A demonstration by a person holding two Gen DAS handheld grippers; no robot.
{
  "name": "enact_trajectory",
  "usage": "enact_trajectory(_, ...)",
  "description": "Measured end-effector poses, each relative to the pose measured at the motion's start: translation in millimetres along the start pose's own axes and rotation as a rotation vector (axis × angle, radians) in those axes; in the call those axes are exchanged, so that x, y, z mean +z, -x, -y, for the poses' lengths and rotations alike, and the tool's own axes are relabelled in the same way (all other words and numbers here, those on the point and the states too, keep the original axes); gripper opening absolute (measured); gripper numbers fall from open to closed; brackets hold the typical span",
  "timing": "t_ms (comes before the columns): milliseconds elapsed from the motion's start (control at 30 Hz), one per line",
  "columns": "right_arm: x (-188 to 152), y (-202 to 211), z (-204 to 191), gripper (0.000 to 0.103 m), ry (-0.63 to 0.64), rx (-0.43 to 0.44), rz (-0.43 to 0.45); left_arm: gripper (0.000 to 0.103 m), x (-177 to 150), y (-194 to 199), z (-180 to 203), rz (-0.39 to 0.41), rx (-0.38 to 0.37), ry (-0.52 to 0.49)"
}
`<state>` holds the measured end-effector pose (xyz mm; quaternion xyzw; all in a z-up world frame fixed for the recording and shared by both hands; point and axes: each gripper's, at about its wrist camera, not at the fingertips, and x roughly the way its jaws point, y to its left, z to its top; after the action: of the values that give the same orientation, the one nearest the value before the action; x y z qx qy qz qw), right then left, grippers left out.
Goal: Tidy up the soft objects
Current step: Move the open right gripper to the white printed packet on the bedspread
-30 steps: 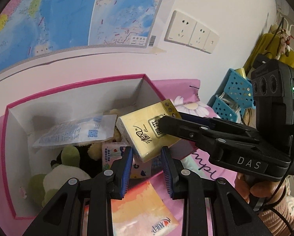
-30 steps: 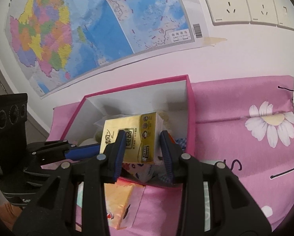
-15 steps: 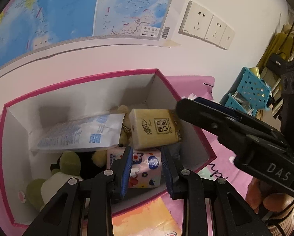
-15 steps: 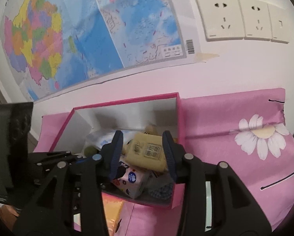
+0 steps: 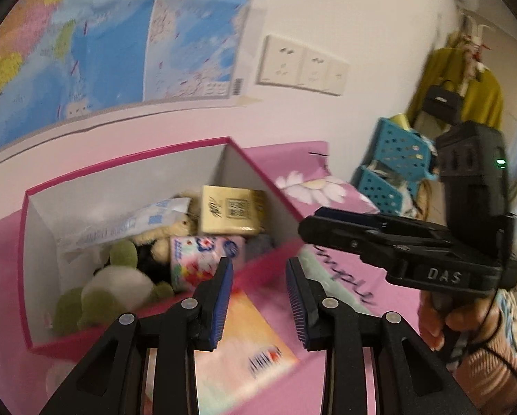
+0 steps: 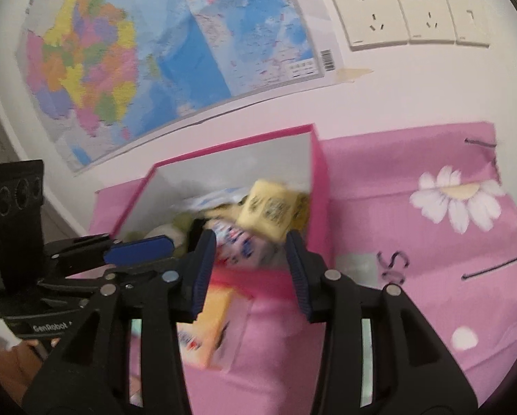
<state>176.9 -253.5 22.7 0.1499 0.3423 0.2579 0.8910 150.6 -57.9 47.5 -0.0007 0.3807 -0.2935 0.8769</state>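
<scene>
**Yellow tissue pack dropped into the box; orange pack next**

Released from my right gripper (image 6: pixel 246 269) since a second earlier, the yellow tissue pack (image 5: pixel 231 210) lay inside the pink box (image 5: pixel 269 259), near its far right corner, resting on the other contents. I had carried it over the rim pinched between the right pads; now those jaws stood apart with nothing between them, and I was drawing the gripper back toward the near wall. My left gripper (image 5: pixel 257 299) had been almost closed on nothing a moment before; its jaws had just been opening and held nothing, hovering over the near rim of the box.

I judged that step done. What remained on the pink flowered cloth (image 6: pixel 431 276) outside the box was the orange pack (image 5: pixel 239 352), lying just in front of the near wall and directly below the left fingers. My guess was that the widening left jaws were meant for it.

Counting what I could make out in the box: one yellow tissue pack, one floral tissue pack (image 5: pixel 203 261) against the near wall, one white-and-blue plastic pouch (image 5: pixel 130 223), one green-and-white plush toy (image 5: pixel 113 287) and one beige plush (image 5: pixel 167 233) partly buried beneath the pouch. Outside it: one orange pack. Motion blur kept me from telling whether anything smaller lay underneath.
</scene>
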Motion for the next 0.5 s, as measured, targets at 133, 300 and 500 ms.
enact_trajectory(133,-27,12,-9,0.046,0.013,0.060,-0.047,0.040,-18,23,15,0.009,-0.031,-0.036)
enact_trajectory(300,-76,20,-17,0.047,0.023,0.090,-0.161,0.043,-58,38,25,-0.047,-0.075,-0.078)
enact_trajectory(500,-130,27,-16,0.047,-0.028,0.104,-0.284,0.043,-122,44,22,-0.192,-0.172,-0.016)
